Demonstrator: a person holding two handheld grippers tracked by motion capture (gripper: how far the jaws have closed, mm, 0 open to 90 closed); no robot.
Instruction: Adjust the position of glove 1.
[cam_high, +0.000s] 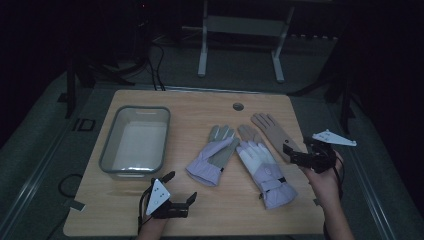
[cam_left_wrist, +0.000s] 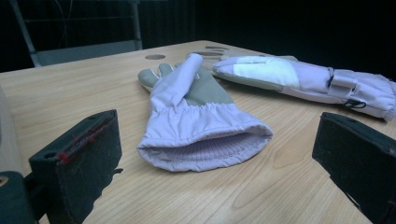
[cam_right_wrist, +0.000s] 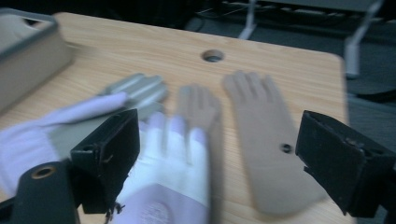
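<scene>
— Well, start at the bottom edge of the high view: why is the left claw (cam_high: 181, 187) parked so low on the table (cam_high: 100, 210)?

— Looks to me like it's lining up. Its jaws stand wide apart with nothing between them, and in the left gripper view the open cuff of the lavender glove (cam_left_wrist: 196, 116) sits dead centre ahead of them, not yet touched. That cuff faces the person, so it's the easy end to grab.

— And the right claw (cam_high: 300, 154), at the right of the frame?

— Also spread, holding nothing. It hangs over the right edge, just beside the tan glove (cam_high: 272, 134), which lies flat, fingers pointing away. In the right gripper view that glove lies between the jaws, though the picture is smeared, so I can't say whether it's touching.

— What's in the middle, then?

— The white-and-lavender glove (cam_high: 264, 170), cuff toward the near edge, lying on another tan glove whose fingers (cam_high: 248, 131) poke out beyond it.

— And farther back?

— The grey bin (cam_high: 107, 150), at centre left, empty and well apart from the gloves. My guess is it's where they're meant to go.
</scene>
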